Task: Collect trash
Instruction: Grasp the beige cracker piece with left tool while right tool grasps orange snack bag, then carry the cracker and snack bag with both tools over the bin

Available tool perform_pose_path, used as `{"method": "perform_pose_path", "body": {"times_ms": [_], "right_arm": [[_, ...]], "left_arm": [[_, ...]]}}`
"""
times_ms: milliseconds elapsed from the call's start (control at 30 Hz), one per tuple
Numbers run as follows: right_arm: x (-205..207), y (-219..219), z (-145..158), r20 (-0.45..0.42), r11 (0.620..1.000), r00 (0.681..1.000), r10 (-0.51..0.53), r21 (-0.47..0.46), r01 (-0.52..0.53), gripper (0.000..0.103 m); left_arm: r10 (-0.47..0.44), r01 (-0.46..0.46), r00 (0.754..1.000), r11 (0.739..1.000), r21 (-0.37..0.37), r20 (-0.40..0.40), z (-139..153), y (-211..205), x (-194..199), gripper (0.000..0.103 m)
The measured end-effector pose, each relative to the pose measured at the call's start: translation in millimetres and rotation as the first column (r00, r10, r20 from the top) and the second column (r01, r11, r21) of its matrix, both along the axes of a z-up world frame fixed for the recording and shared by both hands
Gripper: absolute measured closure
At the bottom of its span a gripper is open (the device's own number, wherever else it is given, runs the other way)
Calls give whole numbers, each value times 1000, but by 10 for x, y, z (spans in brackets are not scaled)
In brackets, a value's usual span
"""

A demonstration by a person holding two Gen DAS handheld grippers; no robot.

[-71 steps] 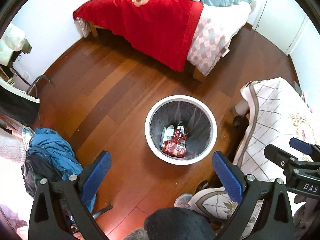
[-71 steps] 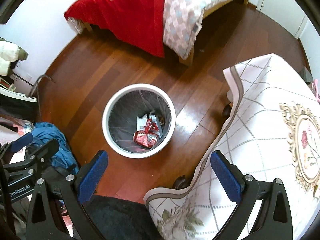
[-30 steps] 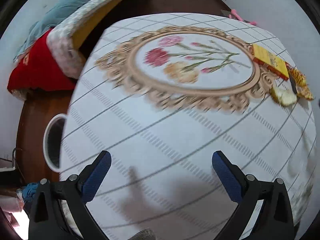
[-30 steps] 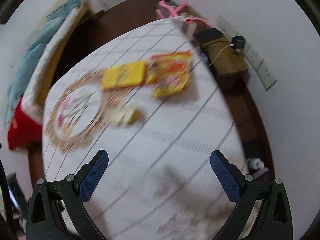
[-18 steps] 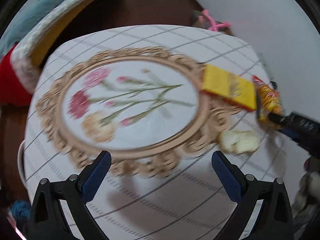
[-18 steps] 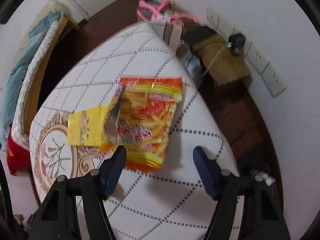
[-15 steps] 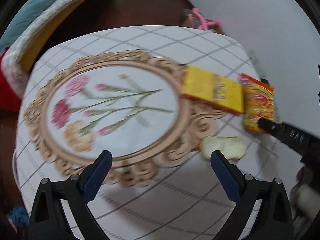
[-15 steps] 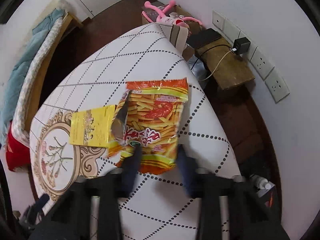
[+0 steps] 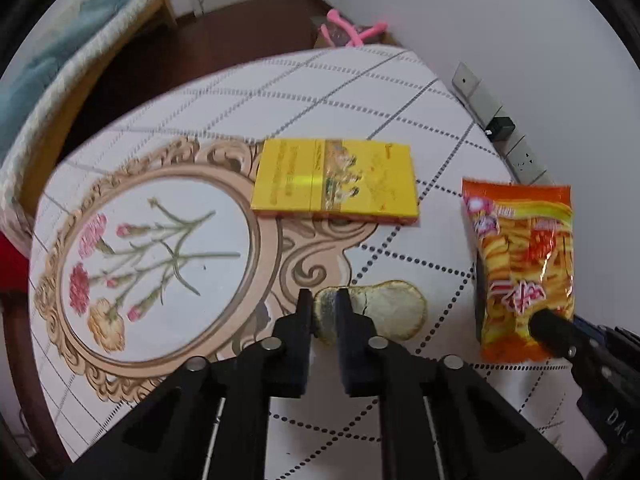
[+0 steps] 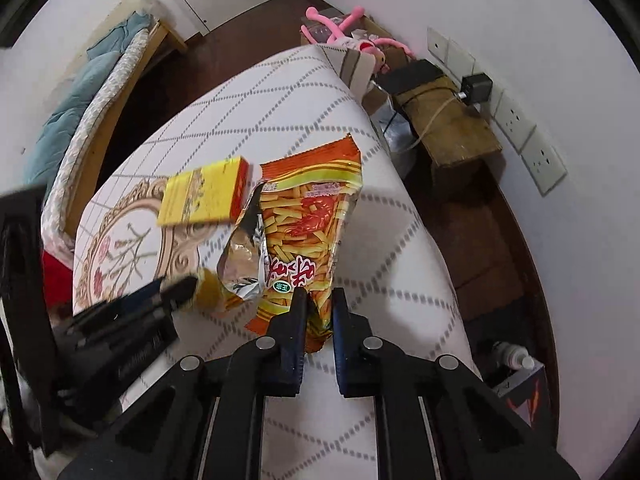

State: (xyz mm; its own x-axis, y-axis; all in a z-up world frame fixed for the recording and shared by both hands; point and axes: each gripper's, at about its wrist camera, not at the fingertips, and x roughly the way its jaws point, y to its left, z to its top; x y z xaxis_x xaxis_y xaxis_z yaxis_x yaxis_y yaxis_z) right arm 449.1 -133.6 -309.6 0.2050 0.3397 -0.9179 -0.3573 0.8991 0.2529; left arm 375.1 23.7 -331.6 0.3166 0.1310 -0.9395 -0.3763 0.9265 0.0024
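On the round table's patterned cloth point(image 9: 384, 92) lie a pale peel-like scrap point(image 9: 384, 312), a yellow box point(image 9: 336, 182) and an orange snack bag point(image 9: 524, 264). My left gripper point(image 9: 324, 312) is shut on the near edge of the scrap. My right gripper point(image 10: 318, 308) is shut on the near end of the torn-open snack bag point(image 10: 308, 232), which lifts off the cloth point(image 10: 280, 92). The right gripper's tip shows on the bag in the left wrist view point(image 9: 548, 330). The left gripper's tip point(image 10: 178, 290) shows at the scrap in the right wrist view. The yellow box point(image 10: 204, 194) lies behind.
A wall with sockets point(image 10: 516, 120) and a wooden box point(image 10: 444, 120) stand right of the table. A pink toy point(image 10: 348, 36) lies beyond the table. A bed point(image 9: 76, 64) stands at the far left. The trash bin is out of view.
Both grippers swung from the bin on the floor to the tabletop. Both have closed from wide open: the left on the scrap, the right on the snack bag.
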Motion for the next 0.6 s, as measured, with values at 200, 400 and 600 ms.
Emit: {"method": "perform_pose_path", "body": {"times_ms": [200, 400, 600], "right_arm": [[-169, -96, 24, 14, 1000, 1000, 17, -10, -17, 91], [-360, -83, 219, 41, 998, 998, 53, 17, -54, 91], [-645, 42, 517, 78, 991, 990, 120, 44, -124, 91]], "left_arm": [[14, -16, 999, 999, 43, 39, 185, 111, -196, 99], [63, -71, 992, 995, 70, 109, 571, 292, -662, 99], [112, -129, 980, 987, 96, 162, 904, 527, -1252, 99]]}}
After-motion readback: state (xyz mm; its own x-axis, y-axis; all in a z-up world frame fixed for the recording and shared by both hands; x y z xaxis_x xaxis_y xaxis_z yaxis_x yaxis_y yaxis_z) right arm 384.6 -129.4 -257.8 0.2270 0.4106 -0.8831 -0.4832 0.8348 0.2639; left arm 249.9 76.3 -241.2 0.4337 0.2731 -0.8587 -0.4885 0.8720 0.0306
